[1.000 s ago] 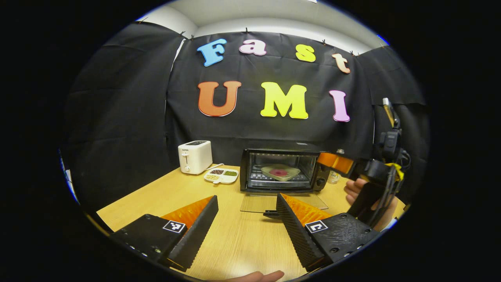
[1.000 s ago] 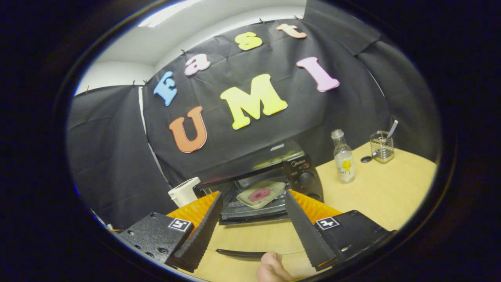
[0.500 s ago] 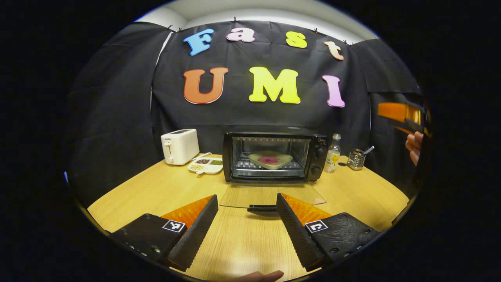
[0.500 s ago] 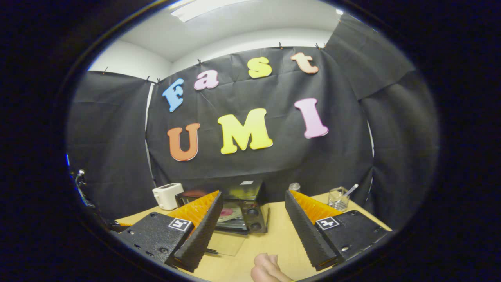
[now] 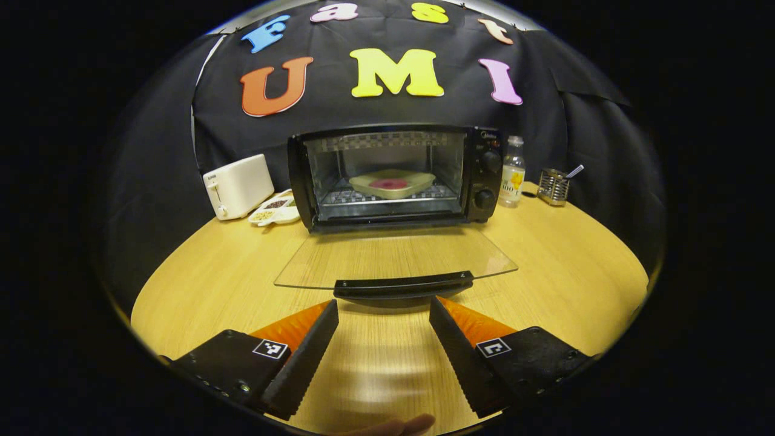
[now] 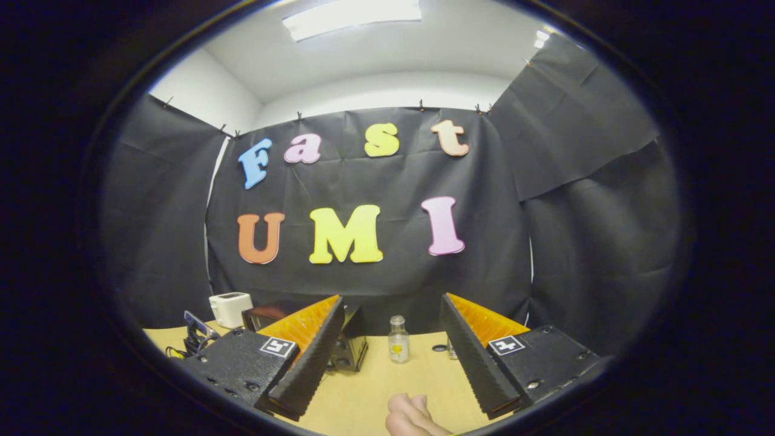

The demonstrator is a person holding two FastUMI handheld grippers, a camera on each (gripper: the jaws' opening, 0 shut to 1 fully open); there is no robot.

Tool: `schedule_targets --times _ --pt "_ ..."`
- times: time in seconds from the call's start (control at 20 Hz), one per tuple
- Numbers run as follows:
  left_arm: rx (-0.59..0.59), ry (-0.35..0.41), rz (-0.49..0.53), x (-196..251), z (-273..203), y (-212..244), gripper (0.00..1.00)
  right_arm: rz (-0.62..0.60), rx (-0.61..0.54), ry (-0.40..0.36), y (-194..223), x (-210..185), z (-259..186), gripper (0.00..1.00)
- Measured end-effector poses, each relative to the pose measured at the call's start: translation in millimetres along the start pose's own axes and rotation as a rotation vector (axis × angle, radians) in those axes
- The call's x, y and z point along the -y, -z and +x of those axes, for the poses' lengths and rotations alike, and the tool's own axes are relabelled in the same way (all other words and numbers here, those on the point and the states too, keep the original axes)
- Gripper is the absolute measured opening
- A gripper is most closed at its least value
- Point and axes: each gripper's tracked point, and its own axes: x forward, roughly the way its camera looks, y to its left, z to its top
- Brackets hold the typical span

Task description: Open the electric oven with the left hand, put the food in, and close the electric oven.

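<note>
Left gripper (image 5: pixel 382 315) is held wide open and empty, just short of the door handle (image 5: pixel 404 284). Electric oven (image 5: pixel 396 175) is seen open, door lowered flat; plate of food (image 5: pixel 392 183) rests on its rack. Right gripper (image 6: pixel 392 312) is raised, spread apart, empty.

Right gripper view: electric oven (image 6: pixel 348 339) was mostly hidden behind the right gripper's (image 6: pixel 390 348) left finger, with just a dark corner visible. The holder beside the bottle (image 6: pixel 397 339) was nearly all hidden behind the other finger. Left gripper view: contents of the divided dish (image 5: pixel 273 211) left of the oven (image 5: pixel 393 175) were too small to identify. Bottle (image 5: pixel 512 172) label was unreadable. A hand (image 5: pixel 393 426) was cut off at the bottom edge.
</note>
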Motion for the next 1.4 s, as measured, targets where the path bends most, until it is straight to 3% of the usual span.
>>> schedule_targets --times 0.05,0.7,0.85,0.95,1.3,1.4 --pt "-0.007 0.019 -0.012 8 3 1 0.97 -0.007 0.007 0.014 0 7 -3 0.95" --pt "-0.080 0.013 -0.007 18 25 -3 0.98 -0.021 -0.048 0.038 21 43 -18 0.96" --pt "-0.082 0.016 -0.010 18 23 -5 0.98 -0.056 -0.066 0.051 21 42 -21 1.00" --pt "-0.078 0.016 -0.011 18 21 -8 0.98 -0.066 -0.078 0.051 20 41 -24 0.96" --pt "-0.011 0.011 -0.007 16 11 -38 0.98 -0.064 -0.069 0.054 7 28 -29 0.96" --pt "0.000 0.010 -0.007 16 9 -45 0.98 -0.068 -0.065 0.052 2 23 -31 1.00"
